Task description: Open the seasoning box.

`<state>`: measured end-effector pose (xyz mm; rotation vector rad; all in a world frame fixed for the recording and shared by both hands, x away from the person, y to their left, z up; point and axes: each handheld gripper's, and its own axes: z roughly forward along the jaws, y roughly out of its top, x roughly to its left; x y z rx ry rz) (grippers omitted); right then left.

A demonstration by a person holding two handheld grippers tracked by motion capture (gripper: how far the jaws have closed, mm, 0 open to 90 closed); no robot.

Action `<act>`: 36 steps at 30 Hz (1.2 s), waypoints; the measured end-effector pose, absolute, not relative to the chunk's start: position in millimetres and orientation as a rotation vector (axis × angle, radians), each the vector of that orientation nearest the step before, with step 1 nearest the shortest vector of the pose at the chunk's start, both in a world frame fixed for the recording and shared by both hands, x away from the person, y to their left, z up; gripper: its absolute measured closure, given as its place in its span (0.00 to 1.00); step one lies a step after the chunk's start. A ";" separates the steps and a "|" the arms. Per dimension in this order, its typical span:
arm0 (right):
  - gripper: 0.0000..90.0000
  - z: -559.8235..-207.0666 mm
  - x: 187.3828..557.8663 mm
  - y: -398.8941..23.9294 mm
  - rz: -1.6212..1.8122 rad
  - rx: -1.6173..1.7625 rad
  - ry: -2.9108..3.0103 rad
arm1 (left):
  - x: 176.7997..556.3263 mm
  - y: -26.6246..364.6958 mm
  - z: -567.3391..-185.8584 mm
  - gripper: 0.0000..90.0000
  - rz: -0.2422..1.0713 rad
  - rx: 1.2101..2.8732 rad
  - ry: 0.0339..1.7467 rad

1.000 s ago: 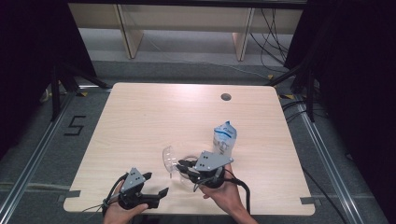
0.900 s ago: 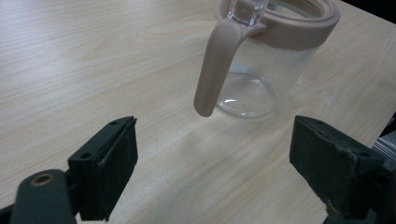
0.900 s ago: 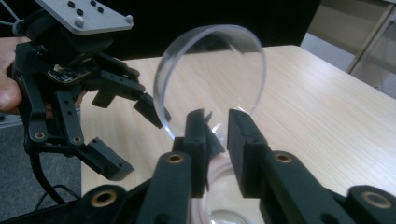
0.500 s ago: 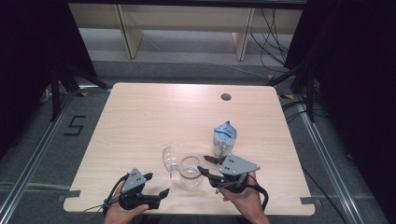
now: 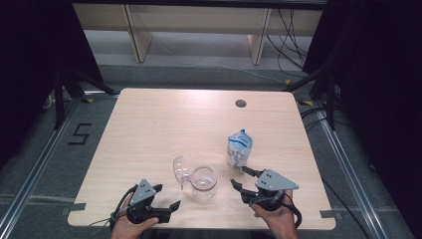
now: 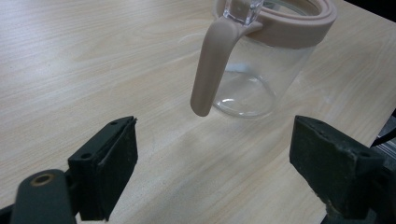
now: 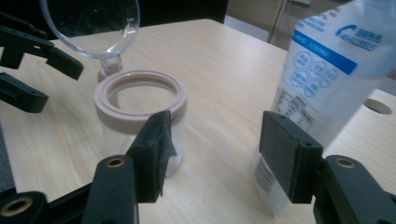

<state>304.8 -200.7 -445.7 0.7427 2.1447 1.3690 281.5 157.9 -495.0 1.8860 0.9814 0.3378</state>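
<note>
Nearest us, bottom of the high view: left gripper (image 5: 168,197) at lower left, right gripper (image 5: 240,179) at lower right, both over the table (image 5: 149,129) front edge. Only hands & bits of forearm come in; rest of the person is cut off by the frame bottom.

Left gripper: jaws wide apart, nothing between them. In its own view we see bare wood btw the pads (image 6: 119,158), w/ the jar (image 6: 261,70) just beyond, upper centre-right. Jar top is cut by the frame edge.

Right gripper: jaws have just been opening and stand apart, nothing gripped. In the right gripper view the jar (image 7: 140,123) sits behind the left jaw, partly hidden by it; the bag (image 7: 322,88) stands behind the right jaw, bottom corner hidden.

Next out, the jar (image 5: 203,181) stands upright at lower centre of the high view, btw the two grippers, touching neither. Clear glass, pinkish ring round the mouth, pinkish clasp arm hanging down its side. Its clear lid (image 5: 180,169) is flipped open, tilted up on the left.

Further out, right of centre: the bag (image 5: 239,148), upright, white & blue, near the jar but apart. Blue band w/ a round logo & white lettering, hexagon marks, small print lower down; none of it readable to us, too blurred.

Farthest: round hole (image 5: 241,103) in the table, upper right. On the floor (image 5: 35,164) at left, a taped "5" (image 5: 80,134).
</note>
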 end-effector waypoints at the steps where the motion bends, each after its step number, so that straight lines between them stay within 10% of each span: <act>1: 0.48 -445.7 304.8 -200.7 1.369 0.743 2.145 | 281.9 157.8 -495.3 0.17 0.336 1.880 0.973; 36: 0.24 -478.7 335.4 -228.4 1.325 1.032 2.030 | 284.3 153.9 -497.4 0.17 0.317 1.874 1.001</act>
